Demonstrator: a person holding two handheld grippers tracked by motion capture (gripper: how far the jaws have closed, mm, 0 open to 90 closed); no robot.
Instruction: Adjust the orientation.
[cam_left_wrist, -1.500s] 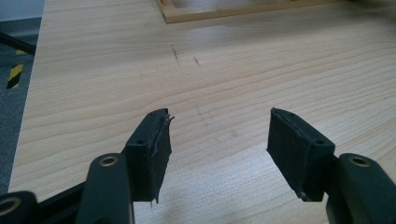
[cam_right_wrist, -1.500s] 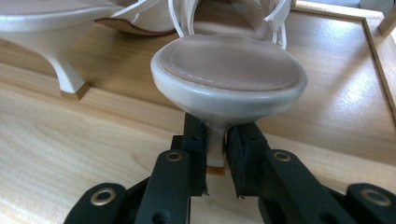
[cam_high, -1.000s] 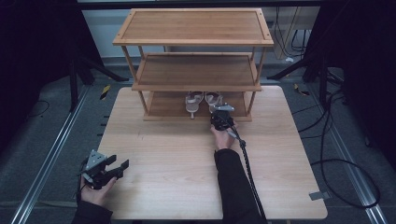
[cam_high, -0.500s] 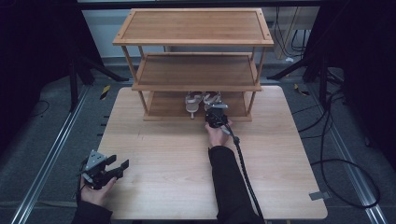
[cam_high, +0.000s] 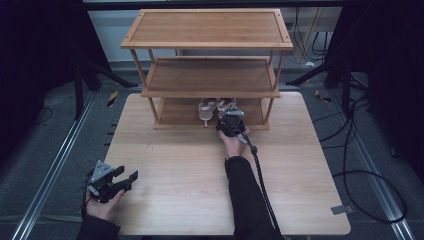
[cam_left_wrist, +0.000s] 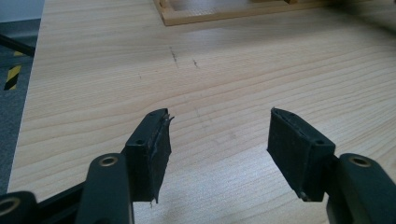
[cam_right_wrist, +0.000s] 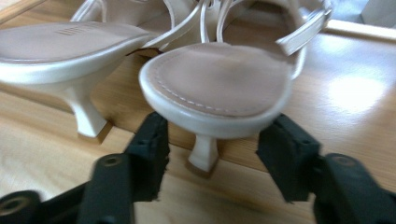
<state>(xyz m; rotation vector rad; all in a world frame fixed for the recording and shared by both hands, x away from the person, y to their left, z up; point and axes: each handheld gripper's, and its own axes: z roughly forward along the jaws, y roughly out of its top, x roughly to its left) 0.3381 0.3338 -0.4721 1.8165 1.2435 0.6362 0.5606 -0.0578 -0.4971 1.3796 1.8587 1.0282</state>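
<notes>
The right gripper has just been opening, jaws astride a white sandal's heel (untouched); the left gripper gapes empty above the tabletop.

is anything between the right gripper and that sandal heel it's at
Nothing visible. The right gripper has just been opening, and its jaws stand on either side of the sandal, whose thin heel is between them with the pads apart from it.

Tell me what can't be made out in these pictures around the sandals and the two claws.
- Sandals' toes and straps: high view, hidden under the rack's middle shelf.
- Right sandal's front: right gripper view, cut off by the top edge, and blurred.
- Right claw's jaws: high view, too small; they have just been opening, the heel between them.
- Rack's corner: left gripper view, cut off beyond the open left claw.
</notes>
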